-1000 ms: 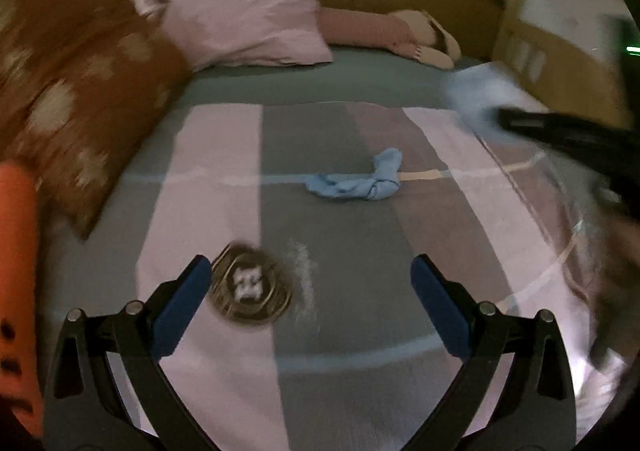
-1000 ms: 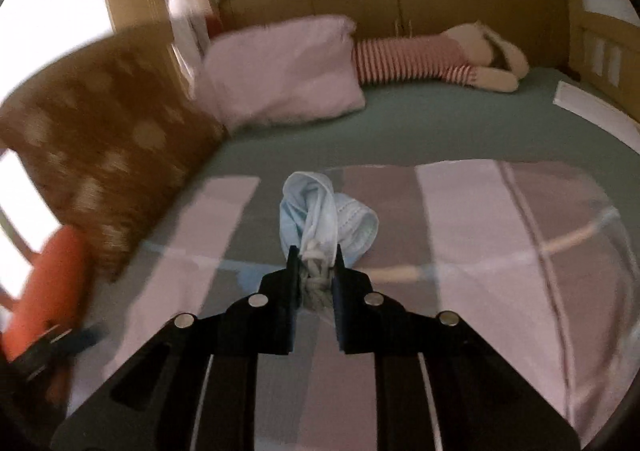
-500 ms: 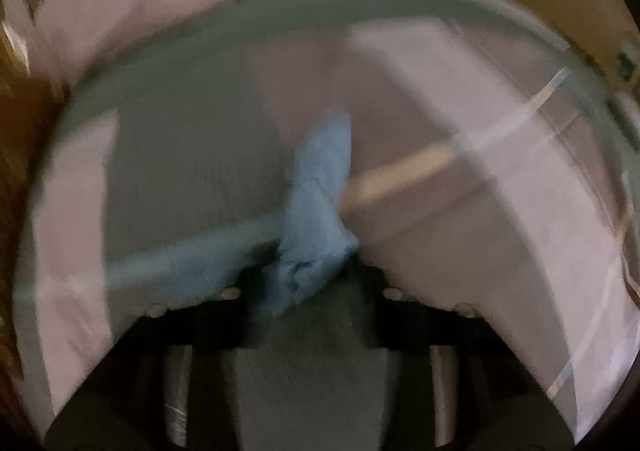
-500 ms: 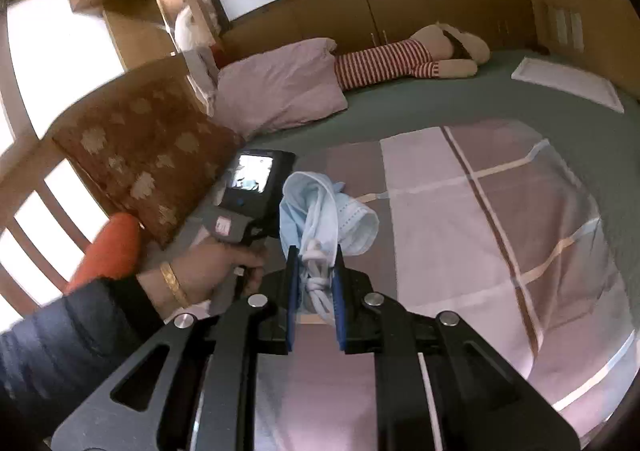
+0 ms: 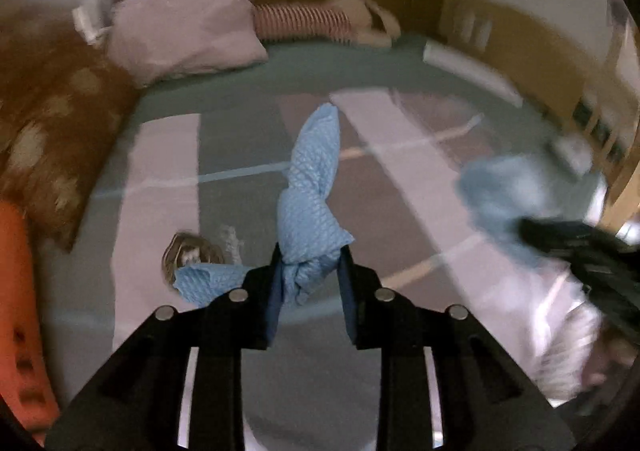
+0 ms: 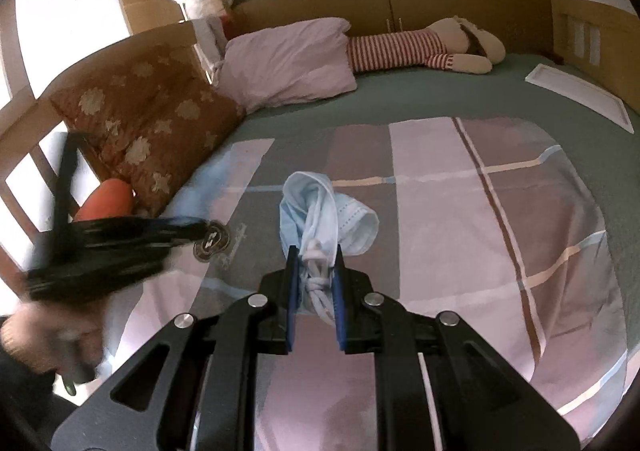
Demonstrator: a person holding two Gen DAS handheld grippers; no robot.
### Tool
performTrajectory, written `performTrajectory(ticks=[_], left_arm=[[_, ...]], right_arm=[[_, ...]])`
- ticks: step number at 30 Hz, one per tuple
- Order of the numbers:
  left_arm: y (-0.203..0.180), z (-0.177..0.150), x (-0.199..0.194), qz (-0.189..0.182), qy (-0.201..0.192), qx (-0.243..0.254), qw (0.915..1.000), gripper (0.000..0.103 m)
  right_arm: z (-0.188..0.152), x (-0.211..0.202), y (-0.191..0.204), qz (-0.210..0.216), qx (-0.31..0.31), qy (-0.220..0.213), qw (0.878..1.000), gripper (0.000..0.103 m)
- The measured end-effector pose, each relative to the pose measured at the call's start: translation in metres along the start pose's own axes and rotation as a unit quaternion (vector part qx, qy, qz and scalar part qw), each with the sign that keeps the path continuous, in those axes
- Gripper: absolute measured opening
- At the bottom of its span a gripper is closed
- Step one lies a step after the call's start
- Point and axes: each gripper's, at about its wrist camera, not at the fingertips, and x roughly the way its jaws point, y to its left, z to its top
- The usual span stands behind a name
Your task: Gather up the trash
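Observation:
My left gripper (image 5: 310, 257) is shut on a blue crumpled paper towel (image 5: 310, 187) and holds it above the striped blanket (image 5: 160, 171). My right gripper (image 6: 314, 255) is shut on a light blue face mask (image 6: 328, 211), held above the blanket (image 6: 460, 211). The right gripper with its mask shows blurred in the left wrist view (image 5: 504, 199). The left gripper shows blurred in the right wrist view (image 6: 120, 239). A round gold wrapper (image 5: 188, 253) lies on the blanket, also seen in the right wrist view (image 6: 212, 241).
A pink pillow (image 6: 288, 59), a brown flowered cushion (image 6: 152, 123), a striped plush toy (image 6: 420, 47) and a white sheet (image 6: 576, 95) lie on the bed. An orange object (image 5: 16, 311) sits at the left edge. Wooden walls surround the bed.
My left gripper went from open over the gold wrapper to the blue paper towel, shut on it and lifted it. My right gripper kept hold of the mask.

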Motion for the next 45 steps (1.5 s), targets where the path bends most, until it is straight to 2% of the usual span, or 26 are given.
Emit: performTrajectory(ticks=[4,7,12,14,18,21,24,28,29,30,31,33,35,36,39,40,41,43,44,45], left_arm=[[0.003,-0.042,-0.040,0.022,-0.027,-0.024,0.9991,0.026],[0.015,-0.066,-0.039,0.025,-0.010,-0.054,0.9982,0.026],[0.021,-0.071,-0.035,0.062,-0.013,-0.039,0.9972,0.026],[0.025,-0.073,-0.032,0.061,-0.008,-0.050,0.9968,0.026],[0.020,-0.076,-0.029,0.053,-0.004,-0.043,0.9976,0.027],[0.011,-0.079,-0.027,0.040,0.004,-0.024,0.9989,0.027],[0.001,-0.082,-0.025,0.033,0.006,-0.001,0.9994,0.027],[-0.018,-0.089,-0.018,0.029,0.010,0.019,0.9993,0.027],[-0.023,-0.091,-0.015,0.028,0.016,0.025,0.9992,0.027],[-0.029,-0.092,-0.012,0.025,0.021,0.033,0.9989,0.027],[-0.040,-0.094,-0.009,0.022,0.026,0.044,0.9984,0.027],[-0.066,-0.095,-0.010,0.011,0.028,0.072,0.9969,0.027],[-0.105,-0.093,-0.018,-0.019,0.024,0.108,0.9937,0.027],[-0.125,-0.092,-0.022,-0.035,0.022,0.122,0.9917,0.027],[-0.205,-0.086,-0.042,-0.107,0.017,0.177,0.9782,0.027],[-0.247,-0.085,-0.053,-0.142,0.018,0.213,0.9666,0.027],[-0.272,-0.086,-0.059,-0.162,0.019,0.236,0.9578,0.027],[-0.339,-0.092,-0.077,-0.219,0.028,0.300,0.9280,0.028],[-0.360,-0.096,-0.081,-0.232,0.031,0.320,0.9182,0.032],[-0.381,-0.101,-0.086,-0.240,0.033,0.342,0.9079,0.044]], right_arm=[[-0.004,-0.011,0.010,-0.013,-0.022,-0.006,1.000,0.016],[-0.010,-0.023,0.016,-0.031,-0.032,-0.014,0.999,0.016],[-0.027,-0.072,0.019,-0.059,-0.034,-0.063,0.996,0.016],[-0.034,-0.096,0.013,-0.069,-0.022,-0.081,0.994,0.016],[-0.062,-0.175,-0.020,-0.132,0.009,-0.123,0.984,0.016],[-0.097,-0.243,-0.069,-0.198,0.049,-0.138,0.969,0.016],[-0.140,-0.281,-0.114,-0.252,0.088,-0.123,0.956,0.016],[-0.201,-0.291,-0.171,-0.287,0.148,-0.085,0.943,0.017],[-0.213,-0.288,-0.183,-0.292,0.159,-0.076,0.940,0.026],[-0.229,-0.281,-0.202,-0.299,0.185,-0.053,0.935,0.045],[-0.237,-0.281,-0.210,-0.299,0.203,-0.049,0.931,0.050],[-0.246,-0.295,-0.219,-0.292,0.240,-0.078,0.922,0.050],[-0.244,-0.323,-0.218,-0.297,0.253,-0.132,0.911,0.053],[-0.239,-0.343,-0.216,-0.316,0.254,-0.165,0.899,0.057],[-0.228,-0.380,-0.210,-0.334,0.261,-0.220,0.879,0.066],[-0.224,-0.395,-0.207,-0.336,0.265,-0.241,0.871,0.068],[-0.221,-0.406,-0.203,-0.336,0.267,-0.260,0.865,0.070],[-0.214,-0.420,-0.197,-0.334,0.265,-0.283,0.859,0.071],[-0.211,-0.425,-0.192,-0.333,0.261,-0.294,0.857,0.071],[-0.210,-0.430,-0.193,-0.330,0.257,-0.298,0.858,0.071]])
